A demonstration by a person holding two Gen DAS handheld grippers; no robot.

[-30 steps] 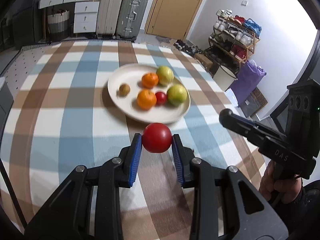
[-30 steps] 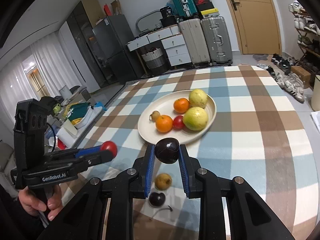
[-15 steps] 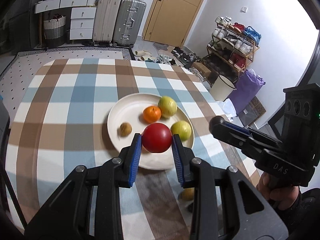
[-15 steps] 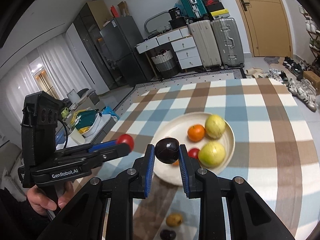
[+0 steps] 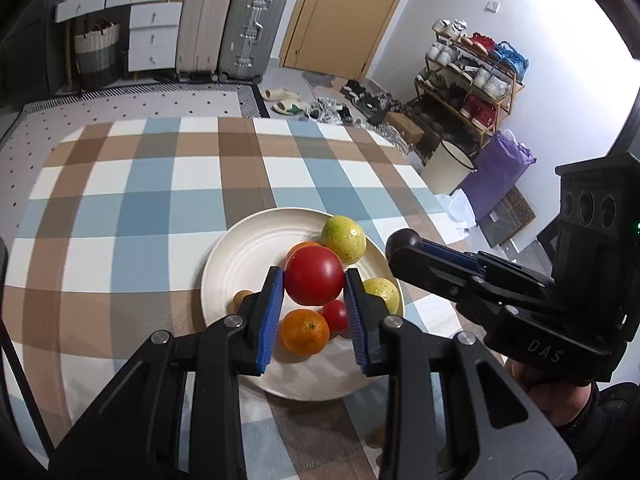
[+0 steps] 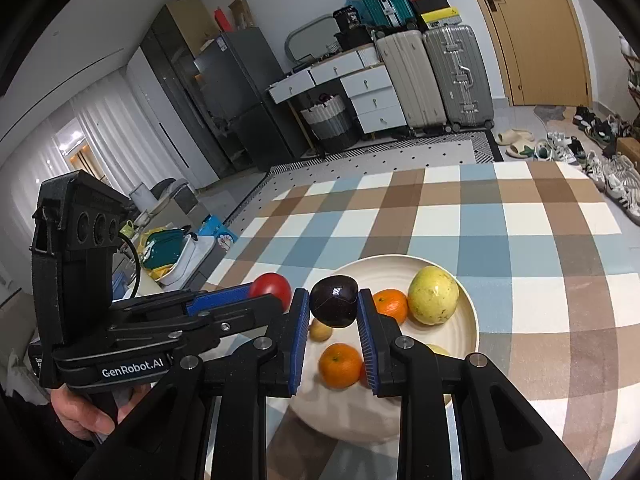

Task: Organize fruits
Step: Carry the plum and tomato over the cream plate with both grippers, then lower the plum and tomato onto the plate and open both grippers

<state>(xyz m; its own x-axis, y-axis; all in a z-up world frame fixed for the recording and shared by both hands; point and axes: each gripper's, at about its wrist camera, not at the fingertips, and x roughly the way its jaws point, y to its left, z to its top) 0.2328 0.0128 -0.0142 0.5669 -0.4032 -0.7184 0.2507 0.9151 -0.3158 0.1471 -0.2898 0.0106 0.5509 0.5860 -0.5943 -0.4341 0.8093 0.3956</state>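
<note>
Both grippers have carried their fruit from short of the plate [image 5: 240, 256] to above it | my left gripper [image 5: 314, 288] pinches the red tomato [image 5: 314, 276] | my right gripper [image 6: 334, 312] clamps a dark fruit [image 6: 334, 306], possibly a plum | oranges, yellow-green fruits on plate.

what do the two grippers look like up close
Both are black handheld frames with silver screws and ribbed blue pads. The left gripper reads "GenRobot.AI" in white, with a black cable at its camera box. The right gripper reads "DAS".
</note>
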